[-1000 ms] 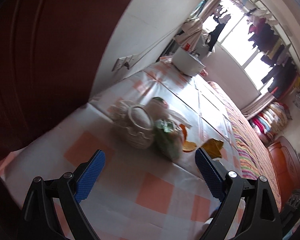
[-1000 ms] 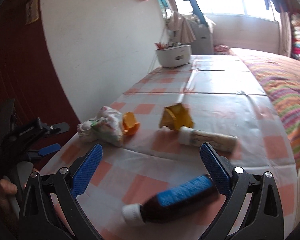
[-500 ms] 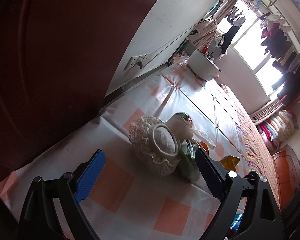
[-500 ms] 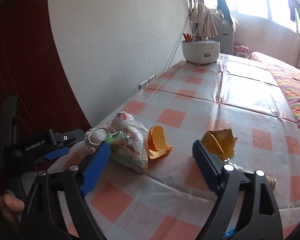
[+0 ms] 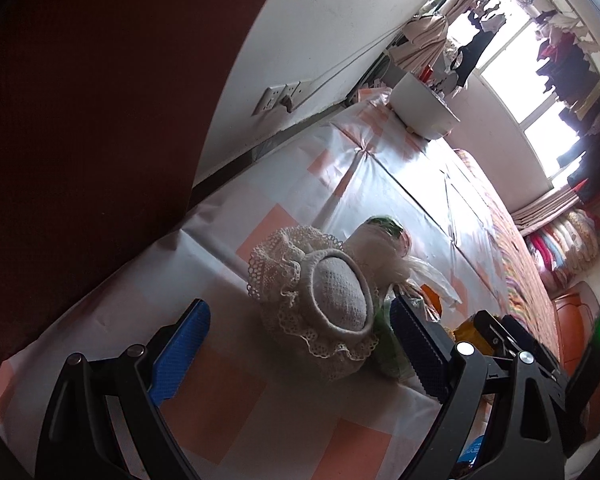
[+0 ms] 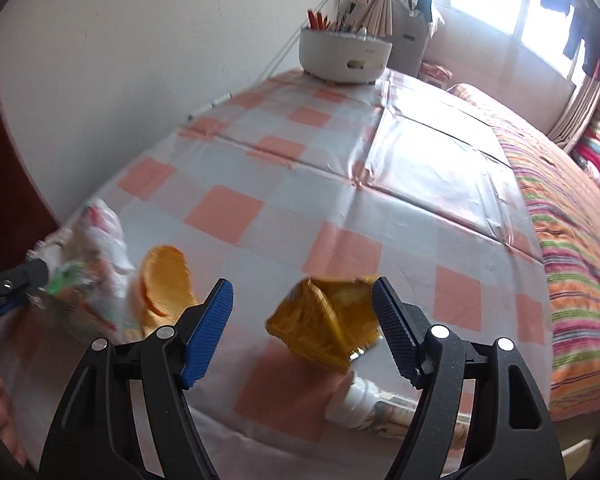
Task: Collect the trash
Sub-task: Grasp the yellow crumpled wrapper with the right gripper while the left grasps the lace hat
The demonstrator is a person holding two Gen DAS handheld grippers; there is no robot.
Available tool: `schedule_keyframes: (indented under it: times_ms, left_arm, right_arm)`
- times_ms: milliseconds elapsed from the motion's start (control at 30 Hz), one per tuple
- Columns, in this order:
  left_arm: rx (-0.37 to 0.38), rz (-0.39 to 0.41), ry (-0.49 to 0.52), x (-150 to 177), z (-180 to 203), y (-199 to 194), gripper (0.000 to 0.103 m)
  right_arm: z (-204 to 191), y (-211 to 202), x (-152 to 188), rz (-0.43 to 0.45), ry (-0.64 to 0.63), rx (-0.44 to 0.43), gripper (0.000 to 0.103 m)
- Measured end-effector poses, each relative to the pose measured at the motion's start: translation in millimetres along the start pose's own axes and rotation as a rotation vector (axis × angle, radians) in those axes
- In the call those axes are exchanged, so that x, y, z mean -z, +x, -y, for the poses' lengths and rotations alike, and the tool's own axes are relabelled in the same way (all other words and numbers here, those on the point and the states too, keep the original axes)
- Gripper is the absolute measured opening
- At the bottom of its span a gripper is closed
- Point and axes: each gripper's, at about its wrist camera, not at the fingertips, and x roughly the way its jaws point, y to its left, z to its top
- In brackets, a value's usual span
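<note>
In the left wrist view my left gripper (image 5: pixel 300 346) is open around a cream lace-trimmed cloth pouch (image 5: pixel 324 304) on the checked tablecloth (image 5: pixel 236 412). A plastic bag of trash (image 5: pixel 384 248) lies just behind the pouch. In the right wrist view my right gripper (image 6: pixel 302 330) is open, with a crumpled yellow wrapper (image 6: pixel 324 324) between its fingers. An orange peel (image 6: pixel 166 284) lies left of it, and the plastic bag (image 6: pixel 96 256) is further left. A white-capped bottle (image 6: pixel 364 404) lies under the right finger.
A white container with pens (image 6: pixel 344 54) stands at the table's far end by the wall. A striped bedspread (image 6: pixel 576 248) borders the table on the right. A dark red door (image 5: pixel 80 100) is on the left. The other gripper shows at the left edge (image 6: pixel 4 288).
My left gripper has come closer to the lace pouch, which now lies between its fingers. My right gripper has moved forward and right so the yellow wrapper sits between its fingers.
</note>
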Motion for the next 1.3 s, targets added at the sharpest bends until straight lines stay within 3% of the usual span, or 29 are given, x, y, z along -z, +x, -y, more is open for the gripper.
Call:
schedule_keyframes:
  times_ms: [133,267,333,400,467,500,967,1300]
  left_arm:
    - [-0.007,0.0,0.032,1.1,7.3,3.6,0.089]
    - [-0.014,-0.008,0.058,1.0,12.1,8.6,0.088]
    - [-0.031,-0.009,0.08,1.7,14.2,10.1,0.085]
    - [-0.039,-0.009,0.097,3.3,15.1,10.3,0.075]
    - [-0.045,-0.013,0.113,4.0,16.8,11.7,0.054]
    - [-0.031,-0.02,0.119,4.1,17.2,12.5,0.051]
    - [0.037,-0.016,0.121,7.3,14.7,5.1,0.043]
    - [0.077,0.02,0.16,9.6,22.1,-7.3,0.042]
  right_arm:
    - [2.3,18.9,-1.3,-0.079,0.002,-0.008,0.063]
    - [4.4,28.1,-2.3,-0.136,0.0,0.014,0.024]
    - [7.0,31.4,0.4,-0.156,0.003,0.01,0.023]
    - [8.3,28.9,-0.6,-0.148,0.005,0.01,0.021]
    - [8.1,25.4,-1.9,-0.14,0.007,0.004,0.02]
    - [8.4,23.9,-2.6,-0.133,0.014,-0.004,0.019]
    - [11.7,-11.0,-2.8,-0.022,0.044,-0.072,0.009]
    - [10.6,-44.3,6.4,0.046,0.046,-0.126,0.009]
